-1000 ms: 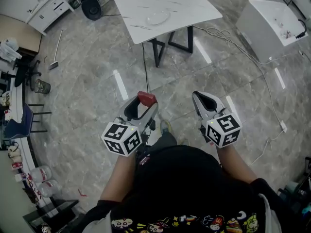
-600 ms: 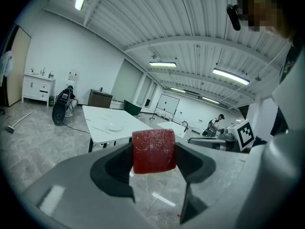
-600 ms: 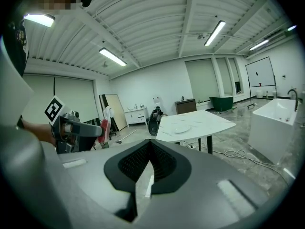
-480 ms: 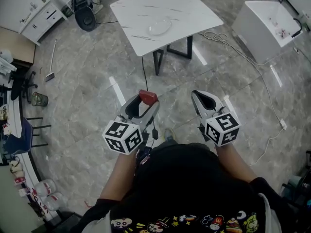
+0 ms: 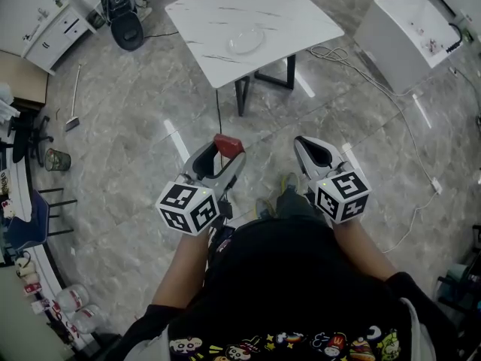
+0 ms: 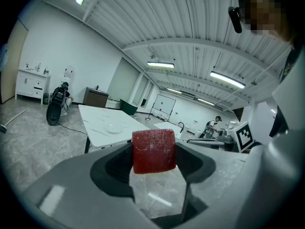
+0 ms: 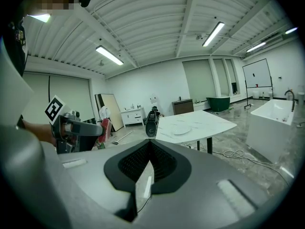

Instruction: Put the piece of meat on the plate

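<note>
Open grey marble floor [image 5: 150,126] stretched ahead of the left tongs [image 5: 225,149] and right tongs [image 5: 307,143] to the white marble table [image 5: 301,13]; its black legs [image 5: 242,96] and a white bathtub [image 5: 394,36] further right stood as obstacles.

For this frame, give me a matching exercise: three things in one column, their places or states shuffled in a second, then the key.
Things:
1. piece of meat
2. plate
3. right gripper

Places or states:
A. lies on the white marble table, ahead of the person
B. jaws together, nothing between them
C. red block clamped between the jaws of the left gripper, off the table

Right pairs: 1-C, 2-A, 3-B
</note>
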The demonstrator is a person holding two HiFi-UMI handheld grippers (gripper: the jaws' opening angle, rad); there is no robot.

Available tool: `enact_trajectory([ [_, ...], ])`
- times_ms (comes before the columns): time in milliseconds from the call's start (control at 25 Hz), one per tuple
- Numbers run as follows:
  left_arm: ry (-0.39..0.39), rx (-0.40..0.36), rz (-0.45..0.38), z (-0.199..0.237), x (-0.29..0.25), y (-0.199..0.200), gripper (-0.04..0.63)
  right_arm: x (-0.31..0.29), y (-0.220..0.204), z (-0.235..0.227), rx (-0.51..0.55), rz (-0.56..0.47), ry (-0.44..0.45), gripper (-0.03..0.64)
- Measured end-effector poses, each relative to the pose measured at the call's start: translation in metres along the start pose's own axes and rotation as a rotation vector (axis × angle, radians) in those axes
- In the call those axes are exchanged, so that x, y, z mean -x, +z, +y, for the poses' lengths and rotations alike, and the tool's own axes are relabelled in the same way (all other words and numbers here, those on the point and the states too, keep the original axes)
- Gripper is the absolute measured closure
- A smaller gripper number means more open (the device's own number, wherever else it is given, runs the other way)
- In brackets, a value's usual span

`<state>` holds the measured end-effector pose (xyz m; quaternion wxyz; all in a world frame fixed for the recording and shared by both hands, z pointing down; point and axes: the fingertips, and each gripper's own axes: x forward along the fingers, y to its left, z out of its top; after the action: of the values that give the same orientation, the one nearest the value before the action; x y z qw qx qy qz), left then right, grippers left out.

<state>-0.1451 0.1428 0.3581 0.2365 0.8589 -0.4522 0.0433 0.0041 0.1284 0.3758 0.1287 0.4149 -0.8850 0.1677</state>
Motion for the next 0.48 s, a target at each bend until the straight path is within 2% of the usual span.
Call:
enact_trajectory([
  [480, 0.010, -0.018, -0.001, -0.0035, -0.0050, 0.0052, 0.213, -0.0050, 0.0021, -0.0067, -0.008, -0.017, 0.009, 0.594],
])
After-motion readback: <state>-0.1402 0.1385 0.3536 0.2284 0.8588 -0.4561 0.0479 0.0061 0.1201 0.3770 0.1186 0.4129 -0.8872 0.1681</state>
